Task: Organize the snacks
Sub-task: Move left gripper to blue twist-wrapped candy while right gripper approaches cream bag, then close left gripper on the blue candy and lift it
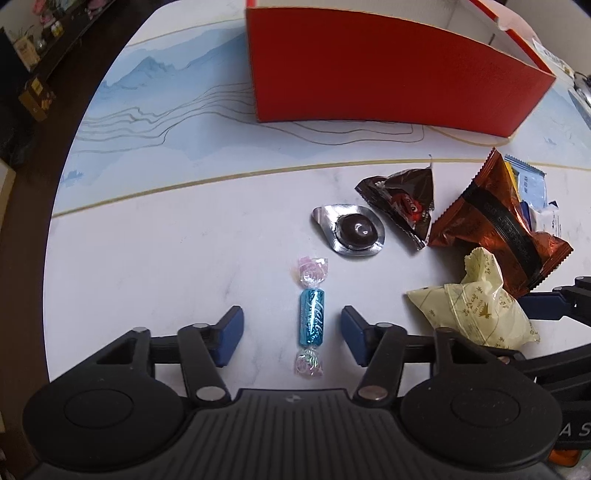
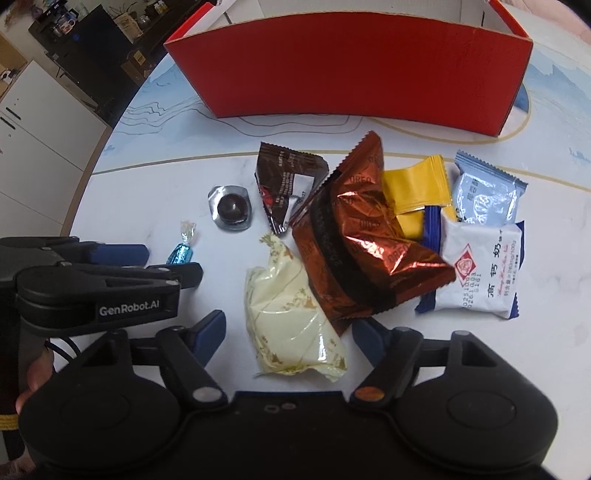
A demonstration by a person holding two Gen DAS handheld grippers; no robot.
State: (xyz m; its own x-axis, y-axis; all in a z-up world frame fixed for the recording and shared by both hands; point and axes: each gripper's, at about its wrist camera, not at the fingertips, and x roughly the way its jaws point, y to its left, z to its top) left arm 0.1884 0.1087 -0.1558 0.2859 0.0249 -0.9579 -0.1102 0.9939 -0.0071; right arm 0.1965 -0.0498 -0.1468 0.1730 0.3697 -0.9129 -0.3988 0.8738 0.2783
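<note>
Two grasps are set up: the left gripper (image 1: 291, 334) straddles the blue twist-wrapped candy (image 1: 311, 320), the right gripper (image 2: 288, 338) the cream packet (image 2: 291, 321), fingers half-open, untouching. Both should be squeezed centrally, then lifted into the red box (image 2: 351, 66).

The red box (image 2: 351, 70) runs off the top edge, its inside hidden.

A home: marble-look dining table (image 1: 147, 258), white cabinets (image 2: 33, 147), cluttered dark sideboard (image 2: 92, 33).
</note>
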